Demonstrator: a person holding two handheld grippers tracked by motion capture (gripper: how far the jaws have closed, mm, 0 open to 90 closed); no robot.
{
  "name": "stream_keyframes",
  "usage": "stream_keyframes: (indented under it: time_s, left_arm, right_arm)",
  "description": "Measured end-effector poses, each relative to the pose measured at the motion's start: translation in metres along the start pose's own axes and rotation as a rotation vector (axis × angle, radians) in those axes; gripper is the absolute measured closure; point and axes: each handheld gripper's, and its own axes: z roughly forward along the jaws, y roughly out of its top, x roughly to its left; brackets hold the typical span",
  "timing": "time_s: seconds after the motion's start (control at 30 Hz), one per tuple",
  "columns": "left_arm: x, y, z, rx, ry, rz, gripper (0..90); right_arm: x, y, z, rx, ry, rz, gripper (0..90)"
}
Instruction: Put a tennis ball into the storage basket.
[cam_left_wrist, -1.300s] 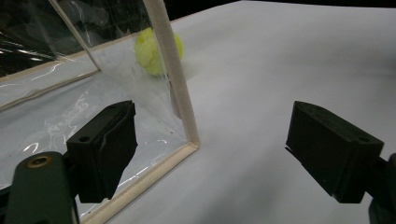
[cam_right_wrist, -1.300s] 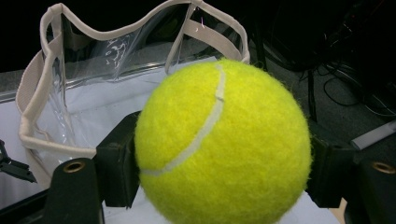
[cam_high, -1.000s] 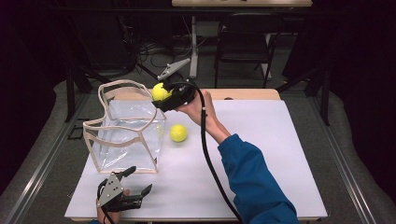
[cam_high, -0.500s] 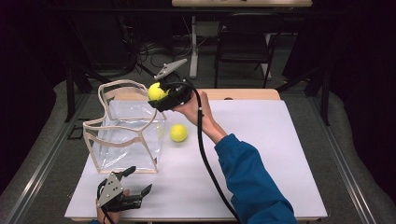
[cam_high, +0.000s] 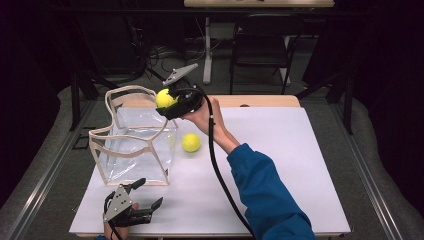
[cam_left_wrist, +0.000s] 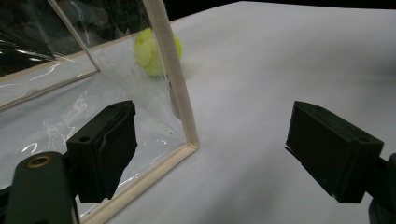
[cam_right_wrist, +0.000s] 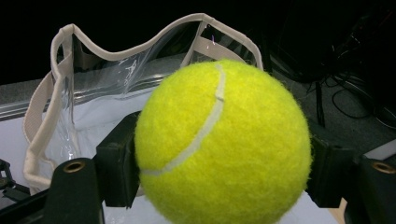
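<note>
The tennis ball (cam_right_wrist: 223, 144), round, fuzzy and yellow with a pale curved seam, sits between the two black jaws of the right gripper (cam_high: 167, 101), which press on both its sides. The gripper holds it in the air above the open top of the clear plastic bag (cam_high: 135, 145), near its right edge. The bag is boxy, glossy and wrinkled, with beige fabric trim. A second tennis ball (cam_high: 191, 142) lies on the white table (cam_high: 300, 150) just beside the bag. The left gripper (cam_high: 145, 196) rests low, jaws wide apart and empty, near the bag's front corner.
</note>
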Motion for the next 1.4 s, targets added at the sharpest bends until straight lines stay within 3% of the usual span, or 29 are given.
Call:
stream_keyframes:
  time_s: [0.73, 1.4]
  left_arm:
    - [0.0, 0.0, -0.001, -0.005, 0.002, -0.008, 15.9]
    - [0.0, 0.0, -0.002, -0.01, 0.0, -0.001, 15.9]
  right_arm:
    - [0.012, 0.005, 0.014, -0.033, 0.009, -0.017, 26.5]
    - [0.018, 0.01, 0.026, -0.026, 0.037, -0.023, 26.5]
